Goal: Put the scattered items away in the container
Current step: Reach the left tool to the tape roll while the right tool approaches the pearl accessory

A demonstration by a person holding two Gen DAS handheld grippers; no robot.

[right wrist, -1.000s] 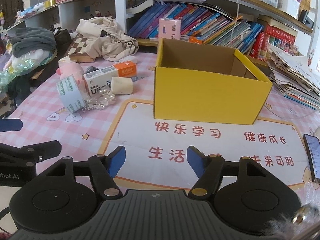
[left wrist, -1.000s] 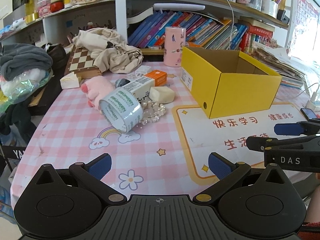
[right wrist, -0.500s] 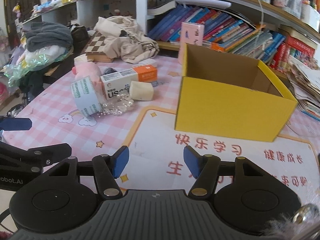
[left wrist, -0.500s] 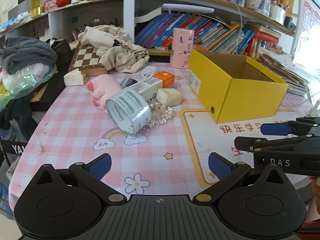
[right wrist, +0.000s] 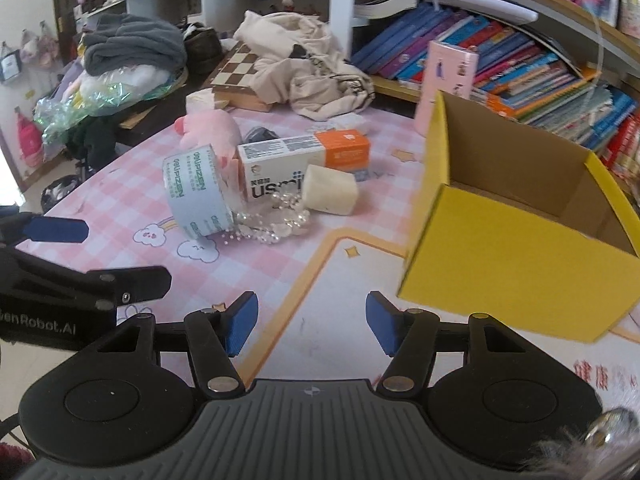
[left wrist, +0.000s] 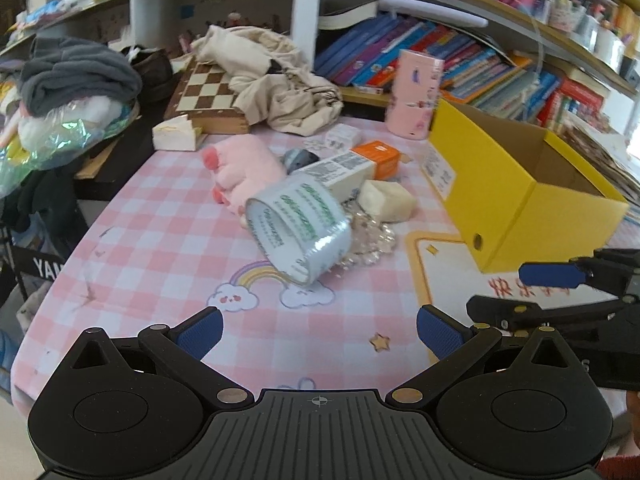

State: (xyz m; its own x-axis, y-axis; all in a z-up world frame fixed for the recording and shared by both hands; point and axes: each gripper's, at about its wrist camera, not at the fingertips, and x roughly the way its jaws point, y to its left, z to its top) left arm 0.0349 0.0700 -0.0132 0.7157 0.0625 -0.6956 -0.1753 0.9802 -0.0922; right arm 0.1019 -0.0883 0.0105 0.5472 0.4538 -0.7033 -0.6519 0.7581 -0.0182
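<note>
Left gripper, bottom centre of the left wrist view: jaws spread wide, nothing between the two blue pads; it hangs over the pink checked tablecloth. Right gripper, bottom centre of the right wrist view: also spread wide and empty, over the white mat with the orange border. Each gripper shows at the edge of the other's view.

Container: one yellow cardboard box, open-topped, right half of the right wrist view; in the left wrist view it sits at centre right. What shows of its interior holds nothing.

Scattered items, one cluster at frame centre, left of the box, well apart from it:
- 1 roll of tape, tilted, leaning on the pile behind it.
- 1 white-and-orange carton, lying flat.
- 1 cream block, touching the carton's front.
- 1 string of clear beads, in a heap between tape and block.
- 1 pink plush toy, behind the tape.
- 1 small grey object behind the carton; kind unclear.

Upper centre: 1 pink cylinder, upright, just behind the box's far corner.
</note>
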